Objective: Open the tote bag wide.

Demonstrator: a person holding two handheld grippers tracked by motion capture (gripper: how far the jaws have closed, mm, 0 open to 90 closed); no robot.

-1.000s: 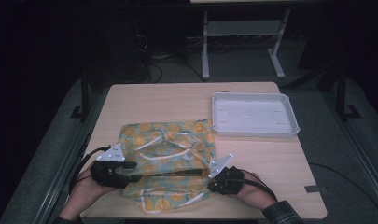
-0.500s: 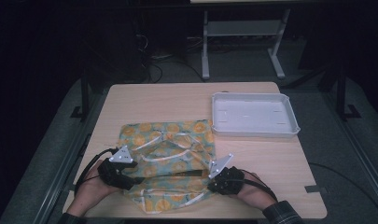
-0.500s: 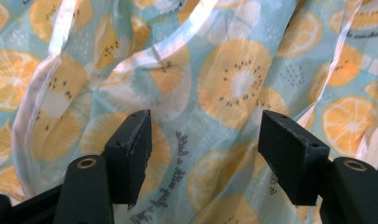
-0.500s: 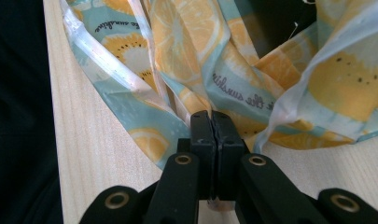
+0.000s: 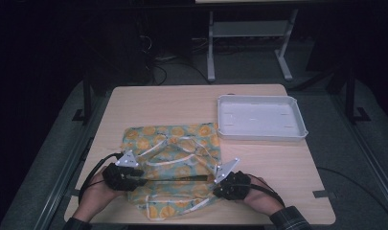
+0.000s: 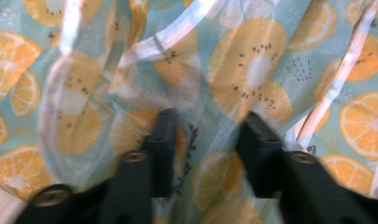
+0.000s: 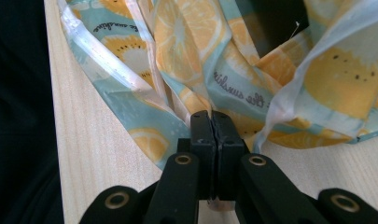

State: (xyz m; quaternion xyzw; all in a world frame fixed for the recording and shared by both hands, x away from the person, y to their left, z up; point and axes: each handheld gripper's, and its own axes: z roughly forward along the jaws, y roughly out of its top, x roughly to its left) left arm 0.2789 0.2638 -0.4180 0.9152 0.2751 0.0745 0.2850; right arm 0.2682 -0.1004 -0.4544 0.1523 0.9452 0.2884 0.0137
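Note:
A teal cloth printed with orange slices and edged in white (image 5: 172, 143) lies crumpled on the near half of the wooden table (image 5: 182, 100). My left gripper (image 5: 142, 180) is at its near left part. In the left gripper view its jaws (image 6: 207, 135) stand apart over the cloth (image 6: 252, 70); they have just been closing, with a ridge of fabric between them and the pads not pressing it. My right gripper (image 5: 211, 181) is at the cloth's near right edge. In the right gripper view it (image 7: 211, 116) is shut on a fold of cloth (image 7: 186, 46).
A shallow white tray (image 5: 297, 132) sits on the far right of the table. Bare wood (image 7: 98, 154) lies beside the cloth. Beyond the table's far edge stand a metal frame (image 5: 211, 52) and cables on a dark floor.
My left gripper has shifted slightly toward the near edge and further onto the cloth. The right gripper and the cloth's right side have stayed put.

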